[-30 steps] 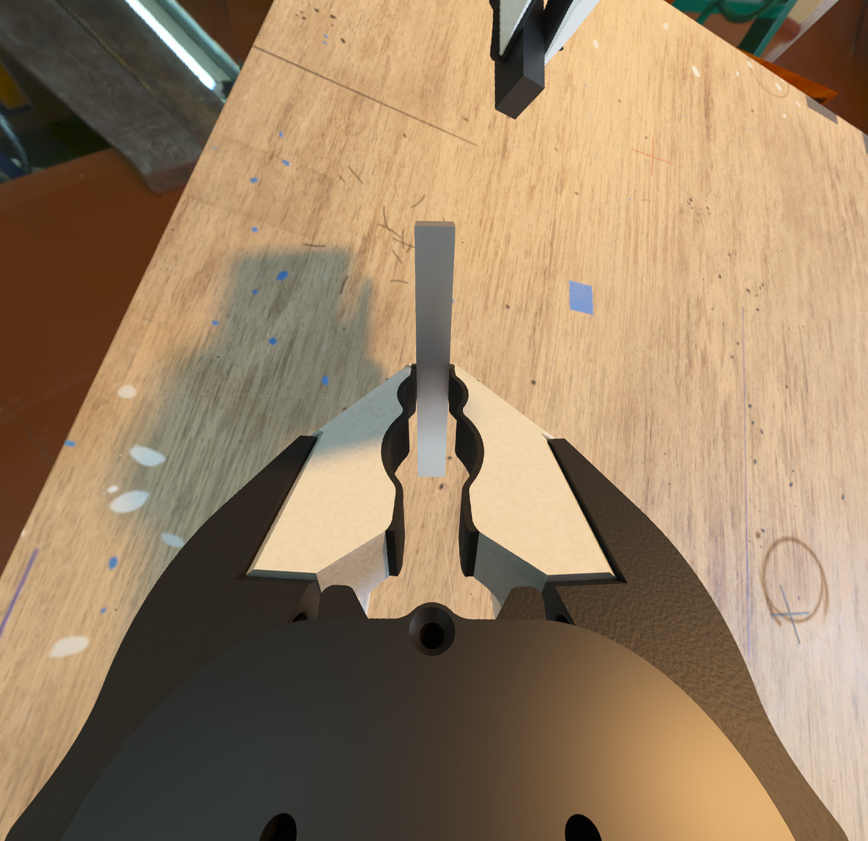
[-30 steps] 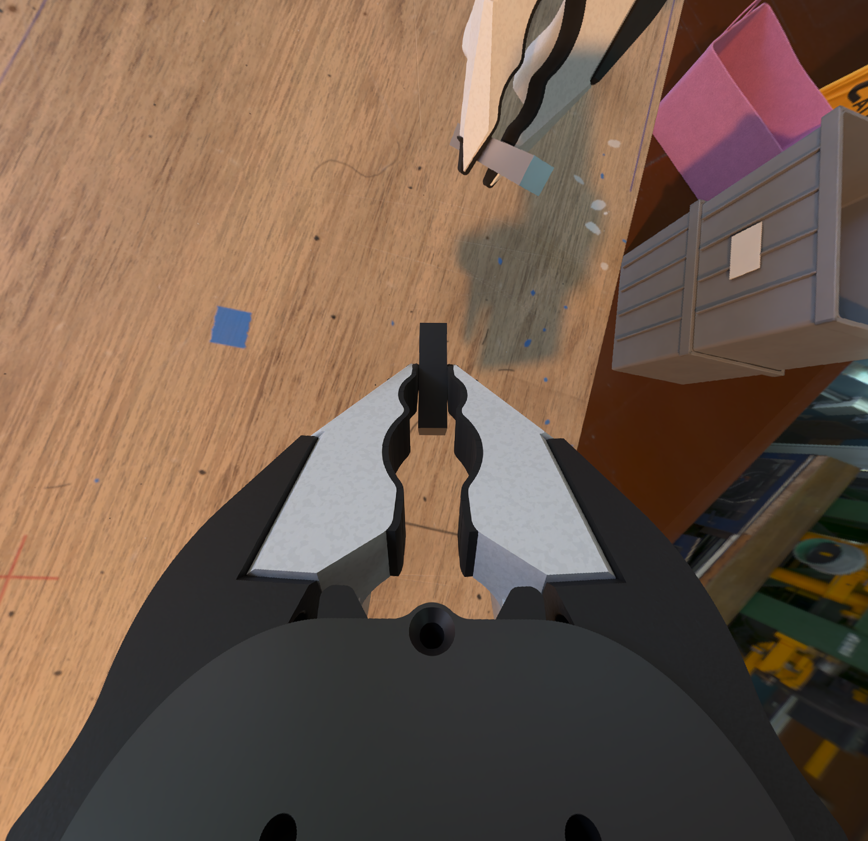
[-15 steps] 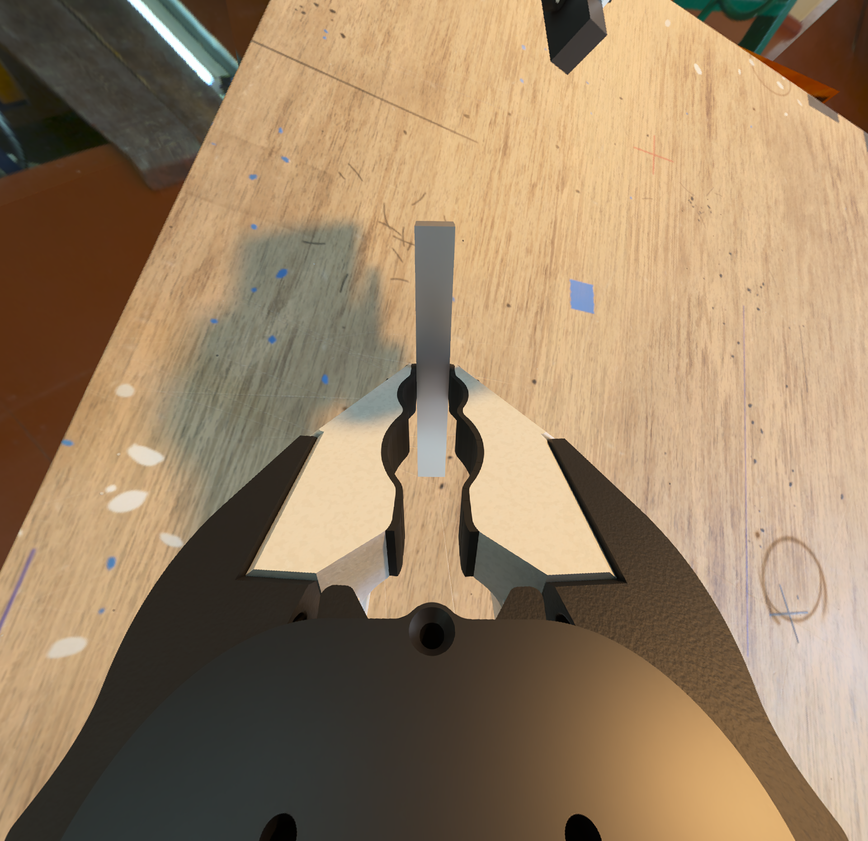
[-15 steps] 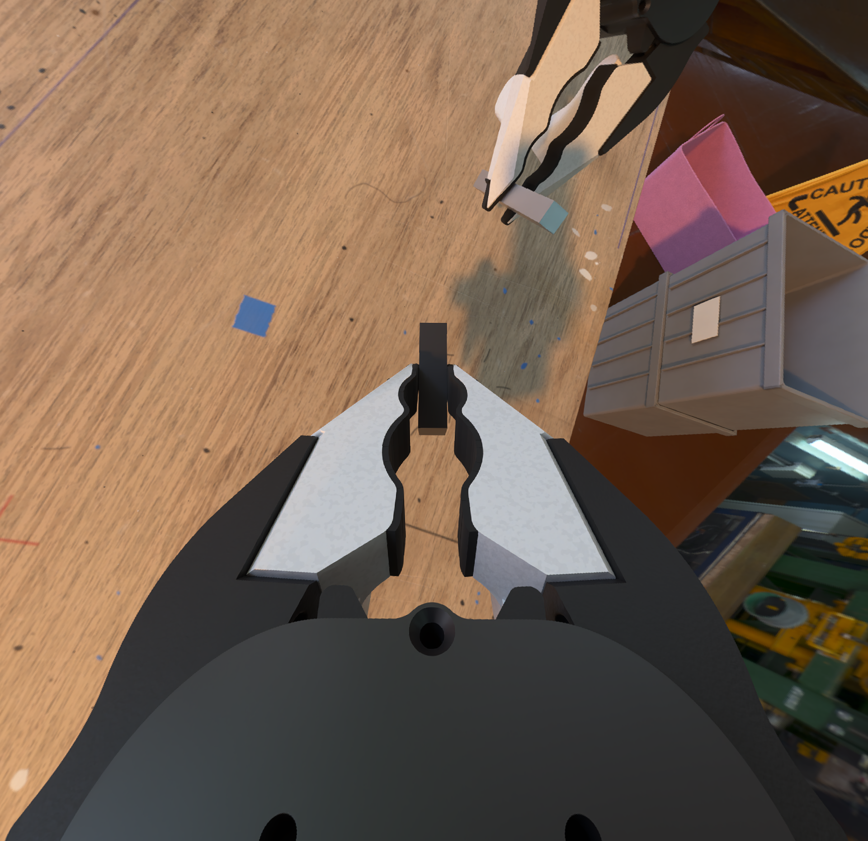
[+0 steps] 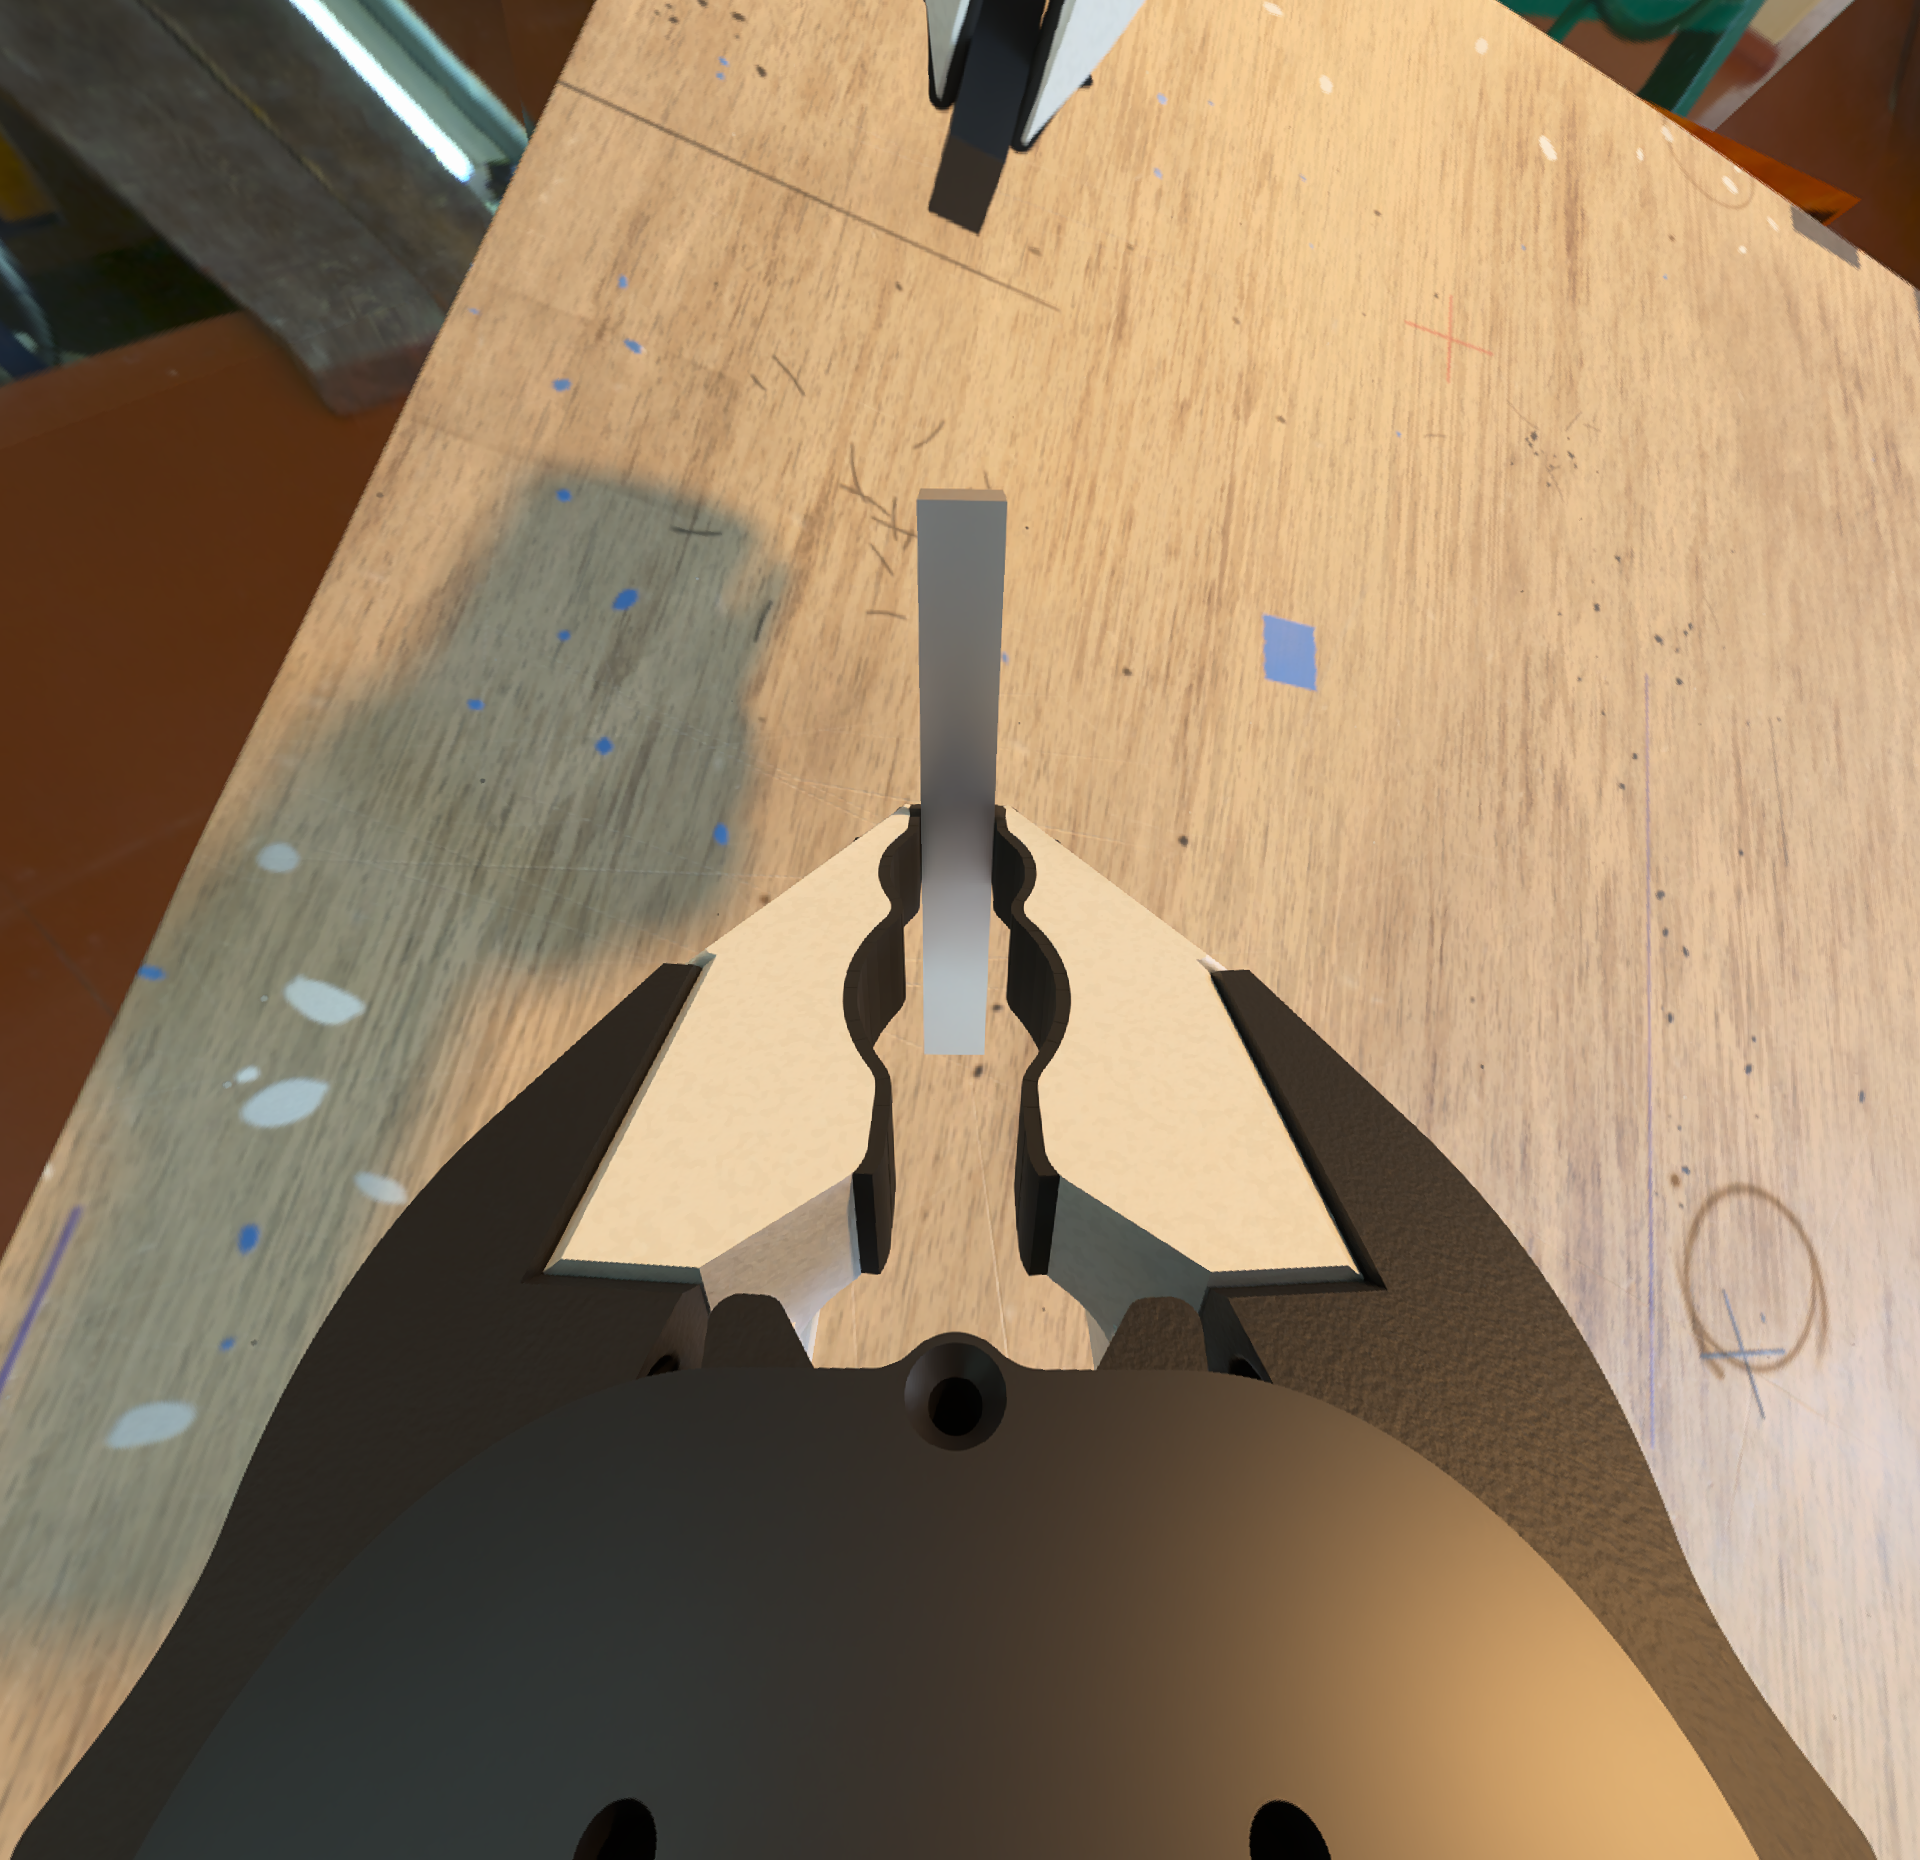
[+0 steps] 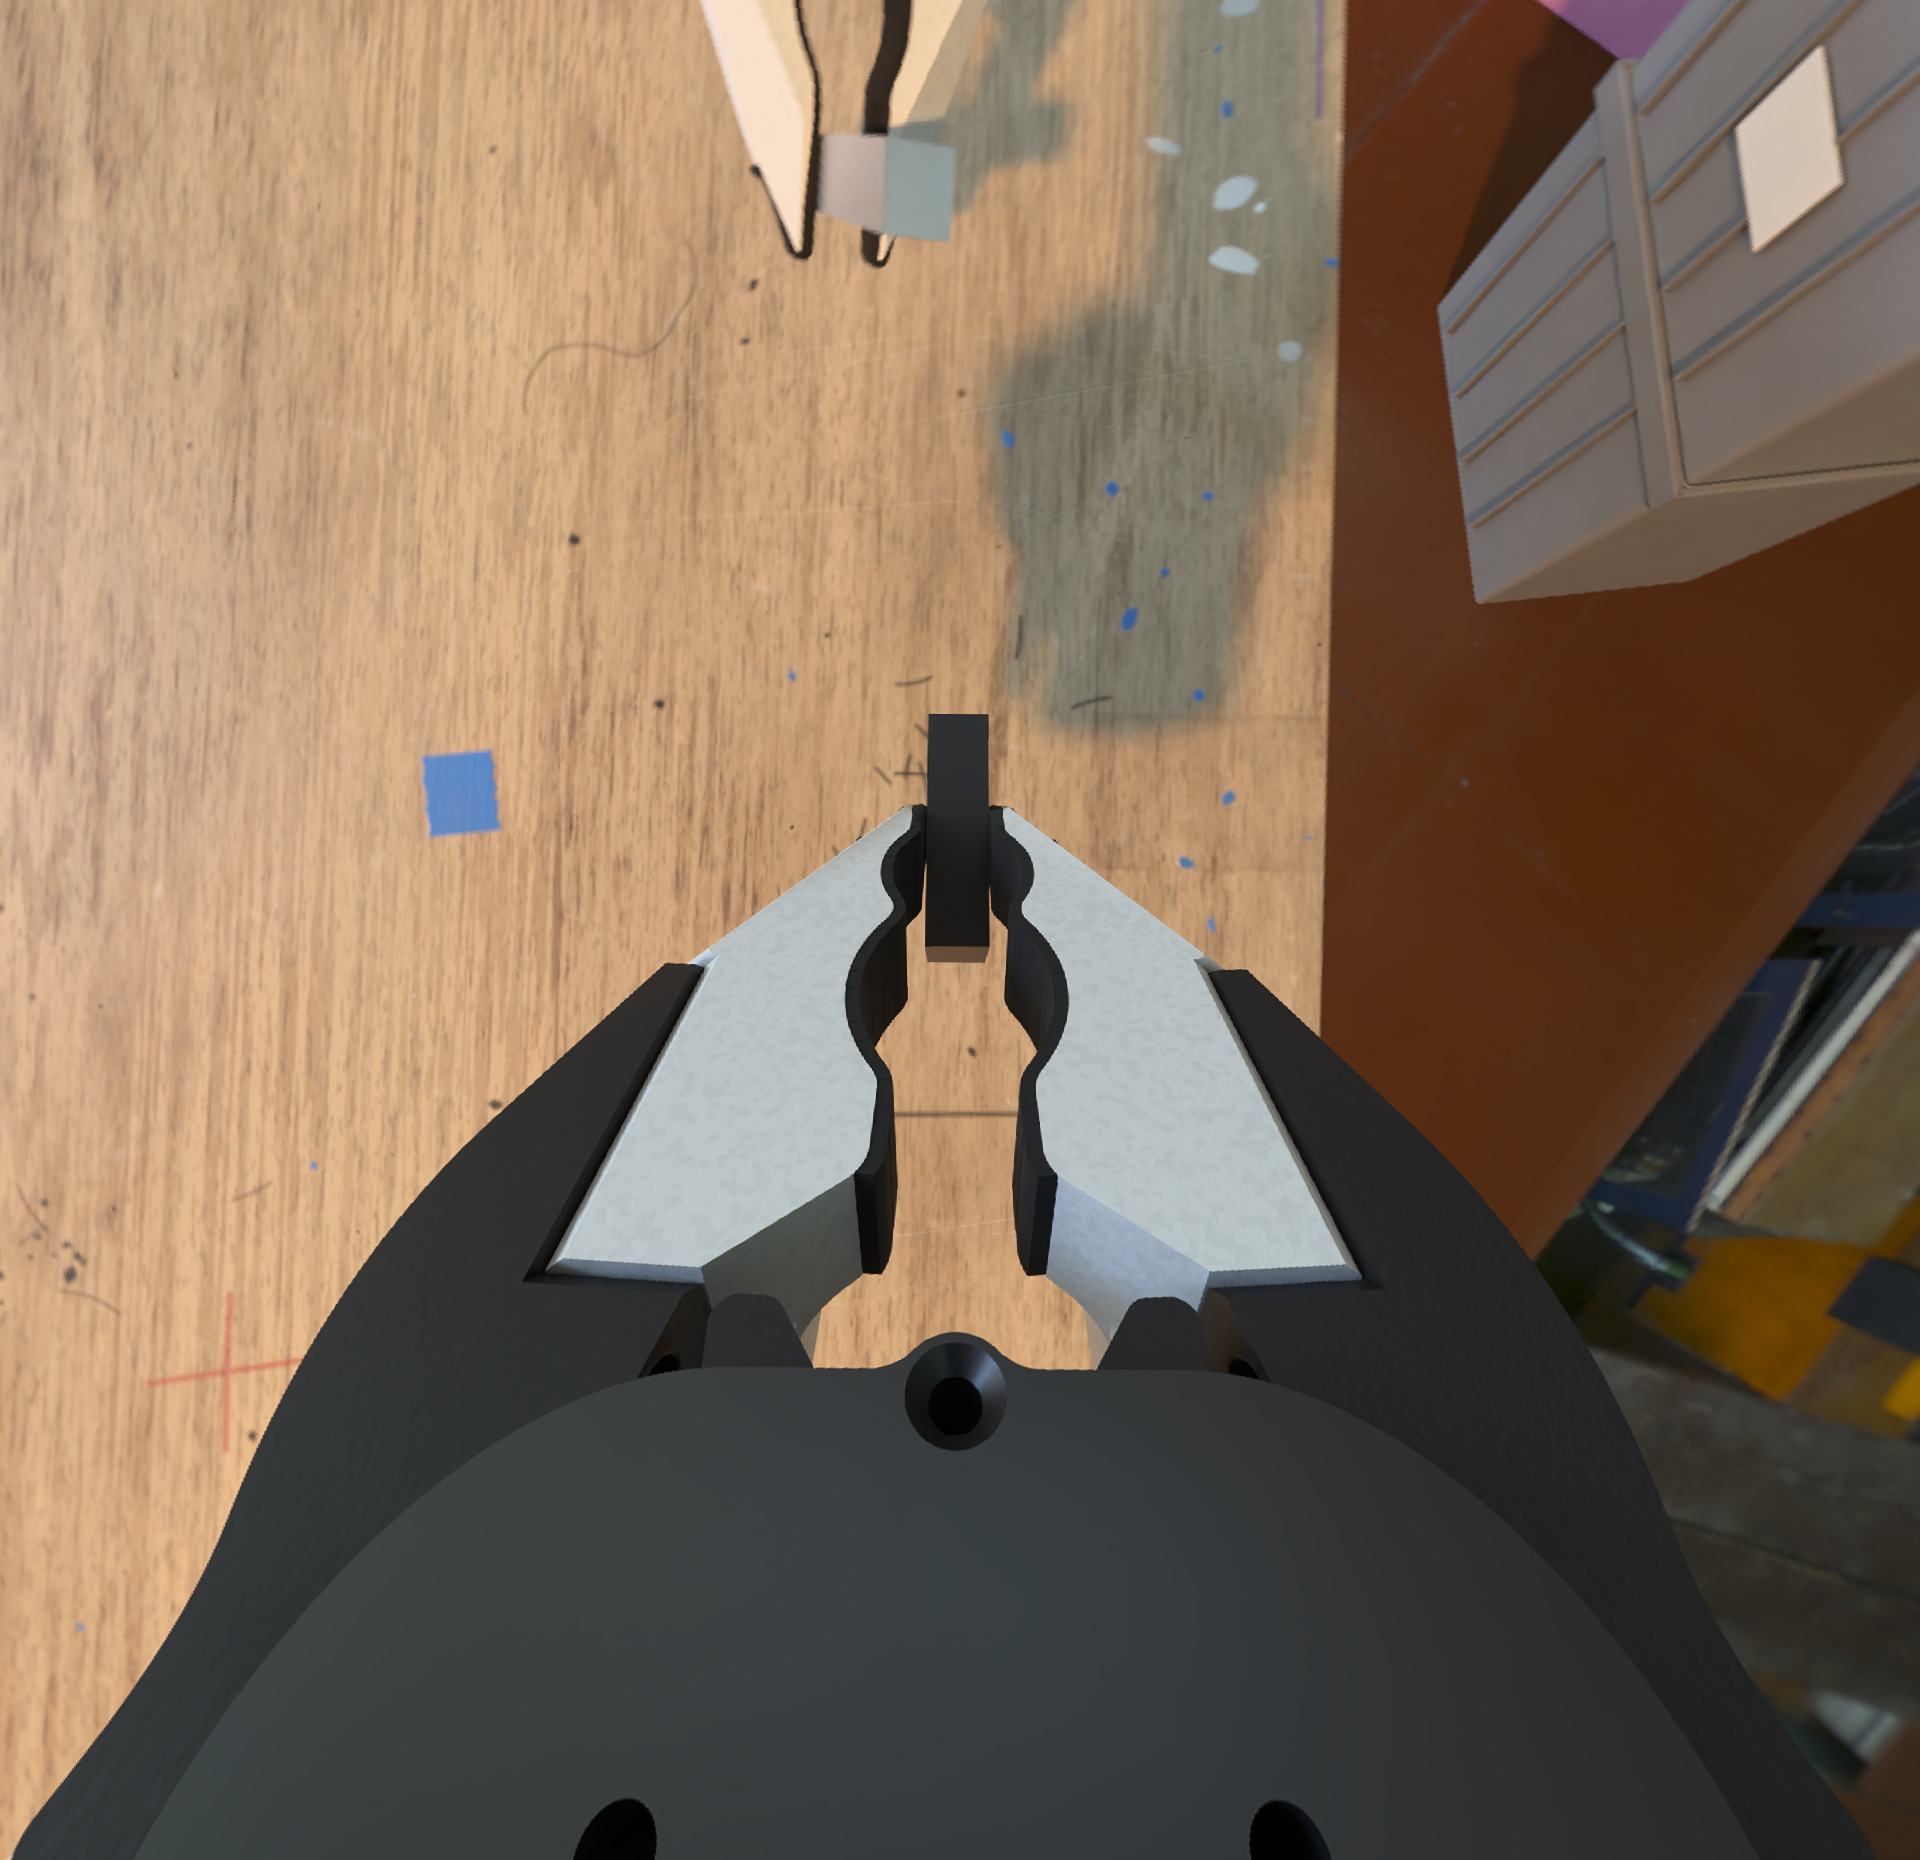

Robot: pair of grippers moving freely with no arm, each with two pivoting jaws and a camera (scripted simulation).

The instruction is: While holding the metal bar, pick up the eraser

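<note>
My left gripper (image 5: 958, 818) is shut on a grey metal bar (image 5: 961, 667) that sticks forward past the fingertips, above the wooden table (image 5: 1351, 875). My right gripper (image 6: 956, 818) is shut on a small black eraser (image 6: 957, 834), held above the table. The right gripper (image 5: 1003, 132) with the eraser (image 5: 971, 163) also shows at the top of the left wrist view. The left gripper (image 6: 842, 247) with the bar (image 6: 894, 189) shows at the top of the right wrist view.
A dark stain (image 5: 561, 730) with blue and white paint specks marks the table near its left edge. A small blue square (image 6: 460, 792) lies on the wood. Off the table edge stand grey crates (image 6: 1662, 356) on a brown floor (image 6: 1507, 771).
The right gripper, still holding the eraser, has swung and shifted; in the left wrist view it moved right, then back left and closer. The left gripper and bar stayed almost still.
</note>
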